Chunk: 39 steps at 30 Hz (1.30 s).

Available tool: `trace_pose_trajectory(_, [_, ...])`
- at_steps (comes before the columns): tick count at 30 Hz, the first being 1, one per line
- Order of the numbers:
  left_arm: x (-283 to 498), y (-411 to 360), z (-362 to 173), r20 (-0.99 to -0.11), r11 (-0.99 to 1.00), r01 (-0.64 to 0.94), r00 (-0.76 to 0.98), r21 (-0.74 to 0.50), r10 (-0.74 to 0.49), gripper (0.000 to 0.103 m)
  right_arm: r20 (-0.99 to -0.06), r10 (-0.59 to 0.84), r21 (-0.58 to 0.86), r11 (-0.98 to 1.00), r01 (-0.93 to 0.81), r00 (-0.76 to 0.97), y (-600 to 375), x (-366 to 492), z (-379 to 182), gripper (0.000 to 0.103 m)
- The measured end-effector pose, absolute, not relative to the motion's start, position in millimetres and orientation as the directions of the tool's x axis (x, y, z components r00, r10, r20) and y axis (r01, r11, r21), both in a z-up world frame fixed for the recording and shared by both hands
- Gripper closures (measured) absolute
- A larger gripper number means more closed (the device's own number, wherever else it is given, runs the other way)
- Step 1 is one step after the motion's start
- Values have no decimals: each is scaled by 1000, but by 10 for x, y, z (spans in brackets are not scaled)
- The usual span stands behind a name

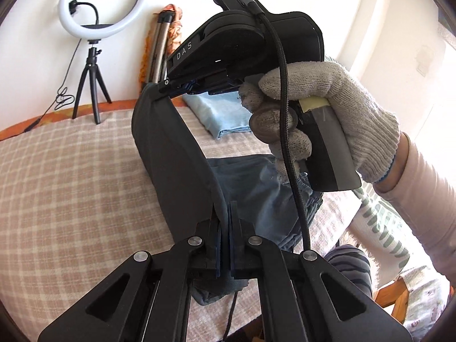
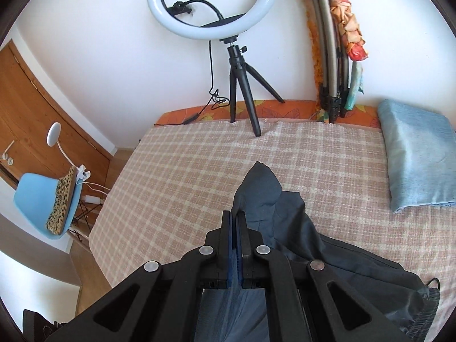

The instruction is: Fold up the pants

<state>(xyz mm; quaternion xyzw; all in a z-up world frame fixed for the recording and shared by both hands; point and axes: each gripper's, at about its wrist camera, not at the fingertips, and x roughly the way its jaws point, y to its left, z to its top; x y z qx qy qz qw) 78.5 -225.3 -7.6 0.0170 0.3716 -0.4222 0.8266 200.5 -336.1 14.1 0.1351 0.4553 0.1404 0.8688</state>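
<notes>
Knit-gloved hand [image 1: 327,108], left view only

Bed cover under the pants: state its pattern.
The bed cover is a beige-pink and cream plaid check, best seen in the right wrist view.

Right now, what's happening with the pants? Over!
Left gripper and right gripper both shut on the dark pants, lifted over the checked bed. Nothing in the way.

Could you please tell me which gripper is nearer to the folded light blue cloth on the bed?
Right. The right gripper hangs just in front of the light blue cloth, its fingers shut on the dark pants. The left gripper grips the pants further away.
</notes>
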Motion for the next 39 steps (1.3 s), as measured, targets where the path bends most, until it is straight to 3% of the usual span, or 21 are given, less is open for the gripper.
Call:
trace_pose_trajectory(10, [448, -3120, -106, -645, 524, 809, 255, -265, -720, 101, -716, 319, 407, 913, 1, 622, -4600, 1442, 209, 103])
trace_pose_trajectory(19, [186, -3944, -367, -681, 440, 841, 123, -314, -722, 101, -745, 238, 401, 907, 133, 624, -5630, 987, -100, 103])
trace_pose_trajectory(33, [11, -4606, -648, -718, 449, 855, 138, -261, -682, 101, -777, 203, 395, 894, 210, 596, -6341, 890, -625, 103])
trace_pose_trajectory(36, [22, -4610, -697, -728, 458, 838, 112, -297, -677, 100, -792, 199, 388, 894, 224, 578, -6400, 893, -766, 103])
trace_pose_trajectory(39, [-40, -4564, -700, -734, 450, 837, 89, -311, -673, 91, -796, 193, 387, 892, 236, 574, -6437, 874, -852, 103])
